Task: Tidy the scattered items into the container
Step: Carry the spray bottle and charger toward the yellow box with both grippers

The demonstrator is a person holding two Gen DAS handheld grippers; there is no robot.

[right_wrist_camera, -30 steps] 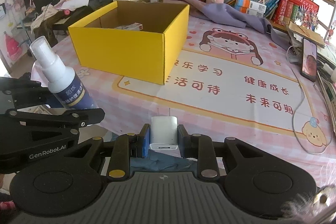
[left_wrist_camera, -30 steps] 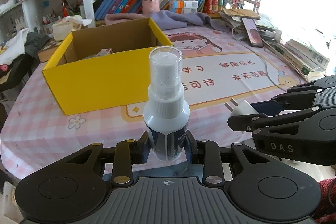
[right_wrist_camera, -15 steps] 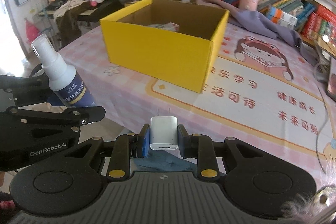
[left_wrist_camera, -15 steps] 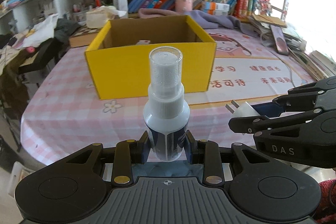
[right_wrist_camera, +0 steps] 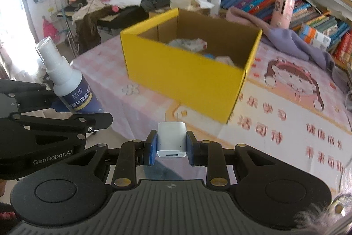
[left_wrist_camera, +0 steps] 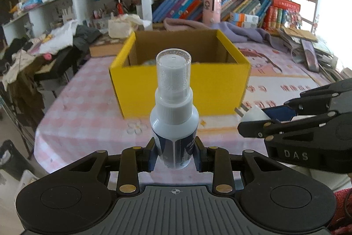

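My left gripper [left_wrist_camera: 175, 154] is shut on a white spray bottle [left_wrist_camera: 173, 116] with a clear cap and dark blue label, held upright above the table's near edge. The bottle also shows in the right wrist view [right_wrist_camera: 66, 83]. My right gripper [right_wrist_camera: 171, 144] is shut on a white charger plug [right_wrist_camera: 171, 139], prongs pointing forward; the plug also shows in the left wrist view [left_wrist_camera: 253, 113]. The open yellow cardboard box [left_wrist_camera: 182, 85] stands on the table ahead of both grippers, also in the right wrist view [right_wrist_camera: 187, 72], with several small items [right_wrist_camera: 191, 44] inside.
The table has a pink checked cloth [left_wrist_camera: 83, 107] and a cartoon mat [right_wrist_camera: 290, 102]. A purple cloth [right_wrist_camera: 286, 39] lies behind the box. Bookshelves [left_wrist_camera: 231, 3] line the back. A phone [left_wrist_camera: 310, 55] and stacked books lie at the right. Clothes-covered furniture [left_wrist_camera: 44, 52] stands left.
Both grippers have swung left and risen, still holding their items. The yellow box now sits straight ahead of the left gripper and its inside shows more.
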